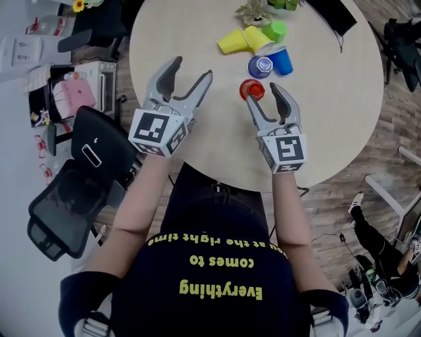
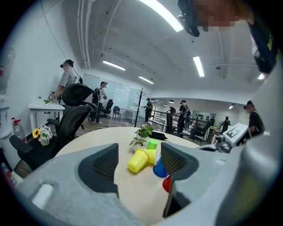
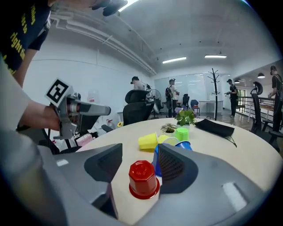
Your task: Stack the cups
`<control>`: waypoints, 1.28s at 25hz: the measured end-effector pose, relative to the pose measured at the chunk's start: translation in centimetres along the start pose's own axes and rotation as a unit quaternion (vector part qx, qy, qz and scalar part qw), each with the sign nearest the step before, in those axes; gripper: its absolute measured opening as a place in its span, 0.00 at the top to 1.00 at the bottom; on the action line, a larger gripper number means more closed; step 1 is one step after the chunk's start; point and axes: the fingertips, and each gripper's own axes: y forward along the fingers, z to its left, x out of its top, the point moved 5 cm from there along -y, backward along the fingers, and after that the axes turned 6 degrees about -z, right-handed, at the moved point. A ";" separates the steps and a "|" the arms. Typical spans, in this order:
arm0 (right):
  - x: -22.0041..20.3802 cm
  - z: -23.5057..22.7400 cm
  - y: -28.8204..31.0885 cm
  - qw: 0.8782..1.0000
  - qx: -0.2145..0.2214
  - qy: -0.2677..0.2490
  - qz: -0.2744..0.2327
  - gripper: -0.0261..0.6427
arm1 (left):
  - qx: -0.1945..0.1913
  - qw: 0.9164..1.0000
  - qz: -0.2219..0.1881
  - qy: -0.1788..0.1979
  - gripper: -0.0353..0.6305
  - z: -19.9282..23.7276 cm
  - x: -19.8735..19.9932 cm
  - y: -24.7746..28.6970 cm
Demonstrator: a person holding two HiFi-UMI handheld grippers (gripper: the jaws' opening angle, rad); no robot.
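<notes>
Red cup [image 3: 143, 178]: upside down, rim flat on the round beige surface [image 1: 197, 141], close to the near edge. It sits between the jaws of the right hand-held gripper [image 3: 139, 154]. Jaws stand wide apart. There is a clear gap between the cup and the left jaw; the cup's other side lies right against the line of the right jaw, and I cannot tell whether they touch. No grip on it. This gripper points slightly downward, and its marker cube faces the head camera.

Left hand-held gripper [image 1: 191, 71]: jaws wide apart with nothing between them, only bare surface below. It hovers level with the right one and well to the left of the red cup.

Remaining cups are bunched farther out, past the red cup:
- inverted blue cup [image 1: 261, 66], just beyond the red one, standing on its rim
- second blue cup [image 1: 283, 60], on its side, just beside the inverted one
- yellow cup [image 1: 231, 41], on its side
- second yellow cup [image 1: 257, 37], on its side, against the first
- green cup [image 1: 275, 30], farthest out, next to the yellow pair

None is nested in another.

Potted plant [image 1: 253, 10] stands at the far edge behind the cups, with a black pouch [image 1: 332, 16] to its right. Black office chair [image 1: 79, 191] is on the floor at the person's left. Several people stand in the room beyond.
</notes>
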 end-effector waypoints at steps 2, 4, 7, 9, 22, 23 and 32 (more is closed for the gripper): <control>-1.1 0.0 0.6 1.000 0.001 -0.008 0.013 0.57 | 0.003 1.000 -0.002 0.000 0.50 0.1 0.1 -0.1; -1.8 0.0 0.8 1.000 -0.002 -0.011 0.022 0.57 | 0.007 1.000 -0.005 0.001 0.50 0.2 0.2 -0.1; -2.8 -0.2 1.0 0.999 -0.012 -0.017 0.029 0.57 | 0.013 1.000 -0.005 -0.003 0.50 0.3 0.0 -0.4; -3.2 -0.3 1.1 0.999 -0.013 -0.021 0.031 0.58 | 0.016 1.000 -0.005 -0.007 0.50 0.2 -0.1 -0.5; -2.9 0.3 0.9 0.999 -0.013 -0.036 0.027 0.64 | 0.001 1.000 -0.005 -0.011 0.50 -0.9 -0.6 -0.7; -2.5 0.3 0.7 0.999 -0.014 -0.038 0.025 0.64 | 0.000 1.000 -0.006 -0.011 0.50 -1.0 -0.5 -0.7; 0.5 0.3 -2.9 0.998 -0.026 -0.048 0.003 0.64 | -0.017 1.000 -0.014 0.000 0.50 -2.8 0.4 -0.4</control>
